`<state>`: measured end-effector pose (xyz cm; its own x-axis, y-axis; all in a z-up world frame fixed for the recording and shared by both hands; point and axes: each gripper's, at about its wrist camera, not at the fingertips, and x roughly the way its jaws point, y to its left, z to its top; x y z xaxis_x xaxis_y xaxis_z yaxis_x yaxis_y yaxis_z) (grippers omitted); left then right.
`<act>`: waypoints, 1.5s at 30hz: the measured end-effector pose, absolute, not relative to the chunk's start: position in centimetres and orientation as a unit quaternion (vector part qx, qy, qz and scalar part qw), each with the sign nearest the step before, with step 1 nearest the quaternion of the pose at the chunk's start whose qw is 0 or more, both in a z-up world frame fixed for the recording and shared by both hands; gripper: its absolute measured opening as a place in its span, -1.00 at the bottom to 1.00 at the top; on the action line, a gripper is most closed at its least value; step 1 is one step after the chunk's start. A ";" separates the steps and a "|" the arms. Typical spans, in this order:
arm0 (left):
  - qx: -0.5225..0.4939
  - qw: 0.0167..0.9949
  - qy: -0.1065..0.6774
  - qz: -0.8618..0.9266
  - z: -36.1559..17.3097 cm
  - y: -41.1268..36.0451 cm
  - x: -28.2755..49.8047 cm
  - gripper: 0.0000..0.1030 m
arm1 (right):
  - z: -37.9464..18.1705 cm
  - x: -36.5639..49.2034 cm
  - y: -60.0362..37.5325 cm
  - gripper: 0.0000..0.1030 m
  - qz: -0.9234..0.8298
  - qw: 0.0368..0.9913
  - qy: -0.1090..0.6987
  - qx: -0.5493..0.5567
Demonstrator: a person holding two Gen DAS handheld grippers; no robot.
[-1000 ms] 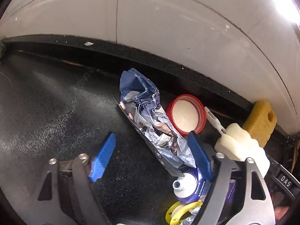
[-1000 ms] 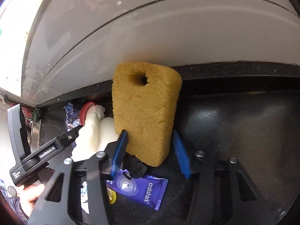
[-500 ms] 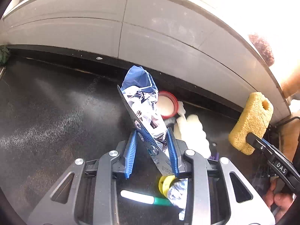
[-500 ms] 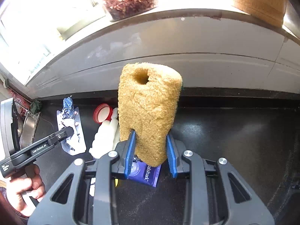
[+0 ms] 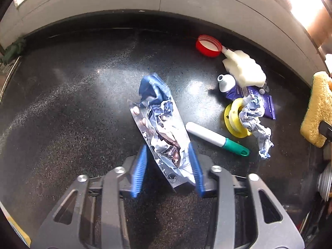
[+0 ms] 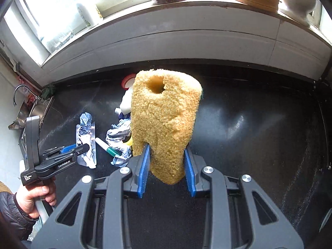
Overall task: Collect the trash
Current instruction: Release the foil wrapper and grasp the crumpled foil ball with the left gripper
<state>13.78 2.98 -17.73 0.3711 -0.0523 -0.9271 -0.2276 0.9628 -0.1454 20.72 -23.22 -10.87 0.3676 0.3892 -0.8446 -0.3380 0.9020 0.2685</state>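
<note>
My left gripper (image 5: pixel 168 167) is shut on the near end of a crumpled blue and silver foil wrapper (image 5: pixel 160 124) and holds it above the black counter (image 5: pixel 72 103). The wrapper also shows in the right wrist view (image 6: pixel 86 137), with the left gripper (image 6: pixel 71 152) on it. My right gripper (image 6: pixel 167 170) is shut on a yellow-brown sponge (image 6: pixel 164 122) with a hole near its top and holds it upright, lifted off the counter. The sponge shows at the right edge of the left wrist view (image 5: pixel 317 108).
On the counter lie a red lid (image 5: pixel 208 45), a white sponge (image 5: pixel 244 68), a purple tube (image 5: pixel 247 93), a yellow ring (image 5: pixel 234 118), crumpled foil (image 5: pixel 257 122) and a white and green pen (image 5: pixel 215 139). A sink (image 6: pixel 31 112) is far left. A grey wall (image 6: pixel 186 39) runs behind.
Both grippers closed on their items and lifted them: the left raised the wrapper, the right raised the sponge. Both cameras are now higher and farther back from the trash pile.
</note>
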 end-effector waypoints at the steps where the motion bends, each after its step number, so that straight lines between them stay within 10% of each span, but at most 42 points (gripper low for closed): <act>1: -0.128 0.823 0.551 0.051 -17.3 3.1 13.2 0.37 | -10.8 20.5 -23.4 -0.39 0.219 0.827 0.516 0.026; 9: 0.002 0.854 0.520 -0.016 -13.7 0.6 13.1 0.47 | -9.9 18.5 -25.2 -0.39 0.219 0.834 0.506 0.032; 21: -0.132 0.824 0.552 0.006 -17.1 -5.9 18.7 0.44 | -10.7 19.5 -25.7 -0.39 0.207 0.834 0.510 0.035; 28: -0.158 0.815 0.558 0.015 -17.9 -5.8 19.8 -0.60 | -11.5 20.7 -25.8 -0.39 0.211 0.829 0.517 0.034; 45: -0.116 0.856 0.502 0.039 -10.3 -4.5 11.4 -0.60 | -9.9 17.8 -24.1 -0.39 0.248 0.831 0.498 0.014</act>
